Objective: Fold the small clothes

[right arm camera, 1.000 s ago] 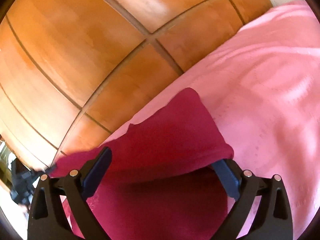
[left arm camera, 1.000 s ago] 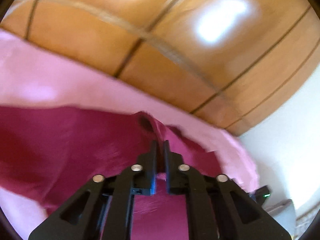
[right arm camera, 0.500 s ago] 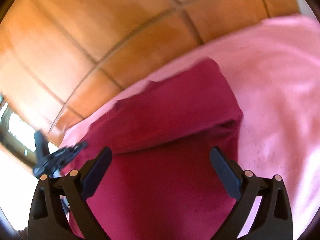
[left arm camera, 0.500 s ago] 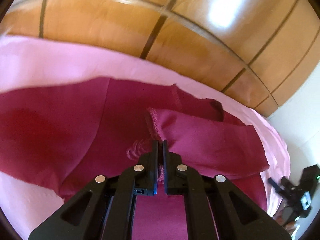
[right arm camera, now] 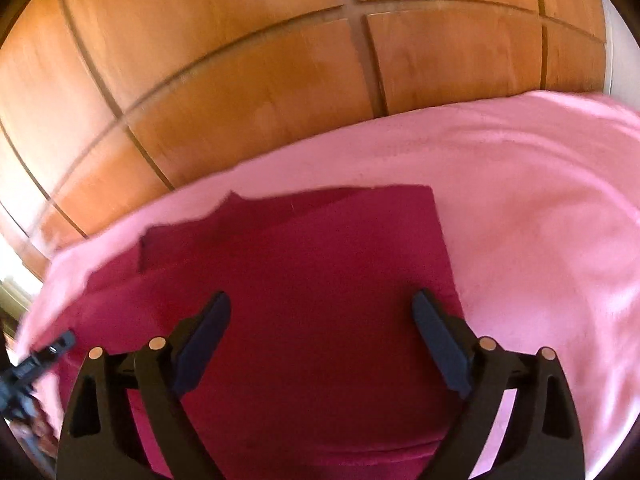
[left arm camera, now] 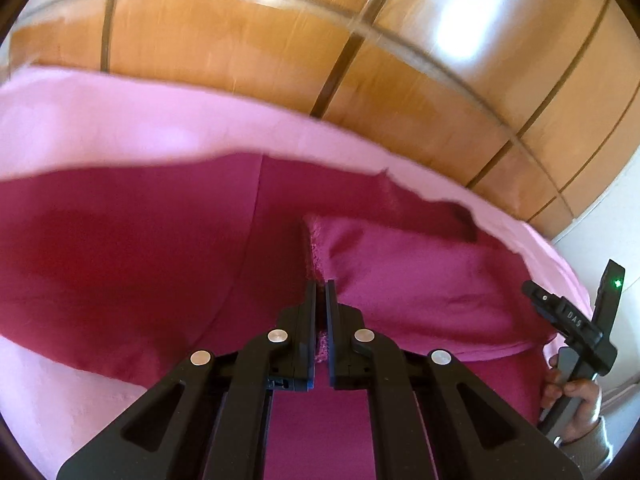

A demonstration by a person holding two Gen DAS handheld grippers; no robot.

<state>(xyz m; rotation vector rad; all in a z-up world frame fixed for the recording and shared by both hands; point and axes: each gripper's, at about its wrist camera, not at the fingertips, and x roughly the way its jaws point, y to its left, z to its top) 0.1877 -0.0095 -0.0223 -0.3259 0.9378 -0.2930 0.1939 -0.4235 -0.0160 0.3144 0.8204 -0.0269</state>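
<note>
A dark magenta garment (left arm camera: 132, 264) lies on a pink bedcover (left arm camera: 120, 128). My left gripper (left arm camera: 320, 285) is shut on the stitched edge of a folded-over flap (left arm camera: 420, 288) of the garment and holds it over the rest of the cloth. In the right wrist view the same garment (right arm camera: 320, 280) lies flat with a folded layer on top, on the pink bedcover (right arm camera: 540, 208). My right gripper (right arm camera: 322, 304) is open and empty just above the garment. It also shows at the right edge of the left wrist view (left arm camera: 576, 324), held by a hand.
A wooden panelled wardrobe (left arm camera: 360, 40) stands right behind the bed and fills the upper part of both views (right arm camera: 240, 60). A white wall (left arm camera: 616, 216) shows at the right. The other gripper's tip (right arm camera: 36, 360) shows at the left edge of the right wrist view.
My left gripper has carried the pinched flap down and over the garment, so the cloth now lies lower and flatter. My right gripper has drawn back from the garment with its jaws open.
</note>
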